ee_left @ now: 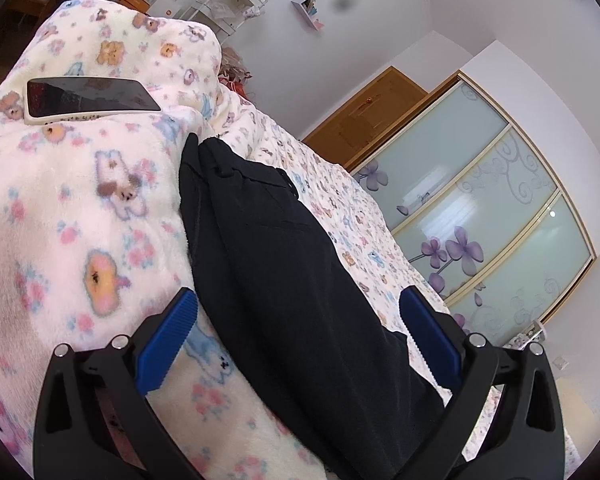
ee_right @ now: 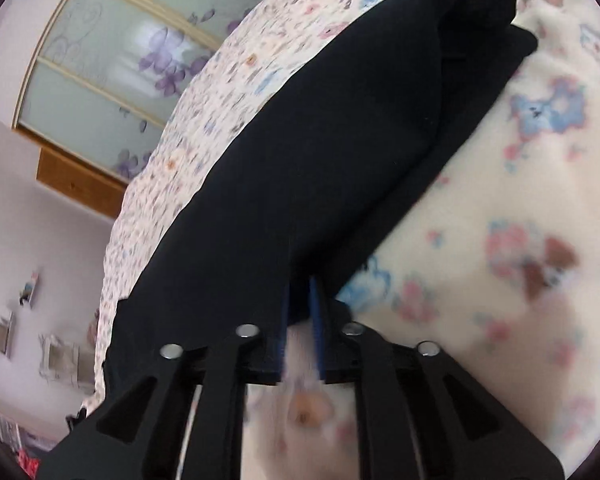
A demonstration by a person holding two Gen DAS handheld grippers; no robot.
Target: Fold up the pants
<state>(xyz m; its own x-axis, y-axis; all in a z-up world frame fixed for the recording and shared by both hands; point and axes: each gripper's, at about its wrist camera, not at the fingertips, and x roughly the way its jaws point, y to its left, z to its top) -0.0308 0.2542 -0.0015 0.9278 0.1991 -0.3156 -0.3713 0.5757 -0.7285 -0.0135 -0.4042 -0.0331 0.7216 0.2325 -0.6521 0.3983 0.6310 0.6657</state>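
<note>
Black pants (ee_left: 284,264) lie lengthwise on a bed, along the edge of a fluffy cream blanket with bear prints (ee_left: 68,216). My left gripper (ee_left: 300,320) is open, its blue pads on either side of the pants' near end, holding nothing. In the right wrist view the pants (ee_right: 320,140) stretch away from me, doubled over at the far end. My right gripper (ee_right: 300,312) is shut on the near edge of the pants, its blue pads pinching the black cloth.
A smartphone (ee_left: 88,98) lies face up on the blanket at the left. A floral bedsheet (ee_left: 340,208) covers the bed to the right. A wardrobe with frosted flower-print doors (ee_left: 492,208) stands beyond the bed. White shelves (ee_left: 232,4) hang on the far wall.
</note>
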